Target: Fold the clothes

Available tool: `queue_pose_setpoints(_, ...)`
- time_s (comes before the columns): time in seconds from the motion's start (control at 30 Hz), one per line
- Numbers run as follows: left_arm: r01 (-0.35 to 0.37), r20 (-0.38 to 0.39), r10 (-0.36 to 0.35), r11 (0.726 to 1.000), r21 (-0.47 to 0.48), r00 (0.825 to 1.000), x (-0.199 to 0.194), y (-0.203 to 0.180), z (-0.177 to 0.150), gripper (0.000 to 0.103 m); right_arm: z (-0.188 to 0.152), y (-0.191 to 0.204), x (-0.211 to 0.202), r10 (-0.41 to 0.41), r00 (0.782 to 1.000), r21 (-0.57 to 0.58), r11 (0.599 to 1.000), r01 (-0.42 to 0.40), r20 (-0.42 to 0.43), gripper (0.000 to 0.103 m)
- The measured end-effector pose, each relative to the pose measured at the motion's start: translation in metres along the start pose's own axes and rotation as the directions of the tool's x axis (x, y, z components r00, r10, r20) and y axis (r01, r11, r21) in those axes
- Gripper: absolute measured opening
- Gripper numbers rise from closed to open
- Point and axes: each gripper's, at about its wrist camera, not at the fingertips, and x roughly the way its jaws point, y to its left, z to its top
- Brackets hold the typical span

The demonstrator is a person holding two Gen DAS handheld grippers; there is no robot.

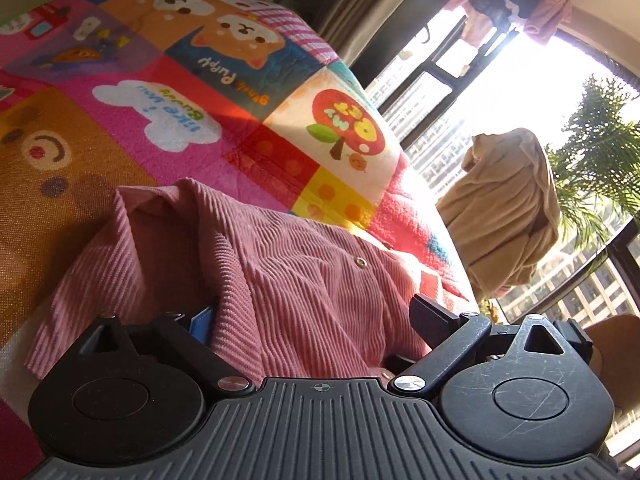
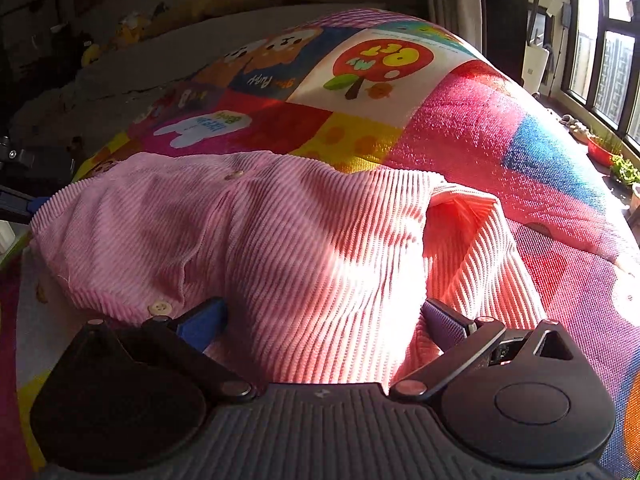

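A pink corduroy shirt [image 1: 280,264] with small buttons lies on a bright patchwork quilt [image 1: 160,92]. In the left wrist view my left gripper [image 1: 316,320] stands wide open, and the shirt's near edge lies bunched between its two fingers. In the right wrist view the same shirt [image 2: 280,248] spreads across the quilt [image 2: 500,140], one sleeve [image 2: 480,248] trailing right. My right gripper [image 2: 324,320] is also wide open with the shirt's hem lying between its fingers. Whether the pads touch the cloth is hidden by the fabric.
A beige garment [image 1: 508,216] hangs by the window at the right. Clothes hang on a rail [image 1: 520,4] above the window. The left gripper's edge [image 2: 20,196] shows at the far left of the right wrist view. Potted plants [image 2: 612,156] line the sill.
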Motion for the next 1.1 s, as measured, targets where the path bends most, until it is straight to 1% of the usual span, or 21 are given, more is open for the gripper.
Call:
queue_pose_setpoints(0.03, -0.011, 0.000, 0.011, 1.000, -0.005, 1.000, 0.002, 0.000, -0.001, 0.077, 0.000, 0.000, 0.000, -0.001, 1.000, 0.000, 1.000, 0.001, 0.000, 0.103)
queue_pose_setpoints(0.1, -0.009, -0.006, 0.009, 1.000, -0.012, 1.000, 0.007, 0.000, -0.003, 0.077, 0.000, 0.000, 0.000, -0.003, 1.000, -0.001, 1.000, 0.003, 0.001, 0.103)
queue_pose_setpoints(0.2, -0.016, -0.017, 0.016, 1.000, 0.013, 1.000, 0.009, -0.005, -0.007, 0.077, 0.000, 0.001, 0.000, -0.005, 1.000, 0.000, 1.000, 0.005, 0.001, 0.103)
queue_pose_setpoints(0.23, -0.024, -0.015, 0.024, 0.999, 0.022, 1.000, 0.007, -0.006, -0.008, 0.075, 0.000, 0.001, 0.000, -0.005, 1.000, 0.000, 1.000, 0.005, 0.002, 0.103)
queue_pose_setpoints(0.27, -0.032, -0.008, 0.032, 0.999, 0.021, 0.999, 0.006, -0.006, -0.008, 0.068, 0.000, 0.001, 0.000, -0.005, 1.000, 0.000, 1.000, 0.005, 0.003, 0.103)
queue_pose_setpoints(0.3, -0.036, -0.001, 0.037, 0.999, 0.013, 0.999, 0.004, -0.004, -0.008, 0.065, 0.000, 0.001, 0.000, -0.005, 1.000, 0.000, 1.000, 0.005, 0.003, 0.103)
queue_pose_setpoints(0.37, -0.034, 0.011, 0.034, 0.999, -0.018, 0.999, -0.001, 0.001, -0.005, 0.048, 0.000, 0.000, 0.000, -0.004, 1.000, 0.001, 1.000, 0.004, 0.003, 0.103)
queue_pose_setpoints(0.47, -0.006, 0.032, 0.007, 0.999, -0.043, 0.999, -0.009, 0.005, 0.004, 0.035, 0.000, 0.004, 0.000, -0.015, 1.000, -0.015, 1.000, 0.015, 0.007, 0.103)
queue_pose_setpoints(0.53, 0.026, 0.065, -0.024, 0.999, -0.036, 0.998, -0.020, 0.002, 0.012, 0.031, 0.000, 0.011, -0.002, -0.024, 1.000, -0.044, 0.999, 0.024, 0.012, 0.103)
queue_pose_setpoints(0.57, 0.035, 0.080, -0.032, 0.999, -0.028, 0.996, -0.025, 0.000, 0.015, 0.031, 0.000, 0.015, -0.003, -0.028, 0.999, -0.059, 0.998, 0.029, 0.015, 0.103)
queue_pose_setpoints(0.63, 0.026, 0.100, -0.025, 1.000, -0.010, 0.995, -0.032, -0.002, 0.020, 0.031, 0.000, 0.024, -0.005, -0.032, 0.999, -0.097, 0.995, 0.033, 0.018, 0.103)
queue_pose_setpoints(0.73, -0.032, 0.111, 0.031, 1.000, 0.000, 0.993, -0.038, 0.002, 0.020, 0.031, -0.001, 0.036, -0.011, -0.047, 0.999, -0.175, 0.983, 0.050, 0.026, 0.103)
queue_pose_setpoints(0.77, -0.053, 0.108, 0.054, 0.999, -0.011, 0.993, -0.038, 0.006, 0.019, 0.032, -0.001, 0.034, -0.014, -0.034, 0.999, -0.179, 0.983, 0.036, 0.017, 0.103)
queue_pose_setpoints(0.8, -0.057, 0.099, 0.059, 0.998, -0.017, 0.993, -0.038, 0.009, 0.017, 0.033, -0.001, 0.032, -0.018, -0.021, 1.000, -0.183, 0.983, 0.022, 0.009, 0.103)
queue_pose_setpoints(0.83, -0.056, 0.089, 0.058, 0.998, -0.021, 0.994, -0.037, 0.011, 0.015, 0.036, -0.001, 0.030, -0.021, -0.008, 1.000, -0.186, 0.982, 0.008, 0.000, 0.103)
queue_pose_setpoints(0.87, -0.055, 0.079, 0.056, 0.998, -0.025, 0.995, -0.037, 0.013, 0.012, 0.048, -0.001, 0.028, -0.025, 0.005, 1.000, -0.190, 0.982, -0.007, -0.009, 0.103)
queue_pose_setpoints(0.9, -0.053, 0.069, 0.055, 0.998, -0.029, 0.996, -0.036, 0.015, 0.010, 0.057, -0.001, 0.024, -0.030, 0.017, 1.000, -0.179, 0.984, -0.019, -0.014, 0.103)
queue_pose_setpoints(0.93, -0.052, 0.059, 0.054, 0.998, -0.033, 0.997, -0.035, 0.016, 0.008, 0.068, -0.002, 0.017, -0.035, 0.024, 1.000, -0.150, 0.988, -0.026, -0.016, 0.103)
queue_pose_setpoints(0.97, -0.051, 0.049, 0.053, 0.998, -0.037, 0.997, -0.034, 0.018, 0.005, 0.073, -0.002, 0.010, -0.041, 0.021, 1.000, -0.122, 0.992, -0.022, -0.013, 0.103)
queue_pose_setpoints(1.03, -0.049, 0.029, 0.050, 0.998, -0.044, 0.998, -0.033, 0.022, 0.001, 0.075, -0.003, -0.002, -0.051, -0.004, 1.000, -0.075, 0.997, 0.004, 0.004, 0.103)
queue_pose_setpoints(1.1, -0.047, 0.009, 0.048, 0.998, -0.052, 0.999, -0.031, 0.026, -0.004, 0.080, -0.002, -0.007, -0.058, -0.041, 0.999, -0.062, 0.997, 0.043, 0.030, 0.103)
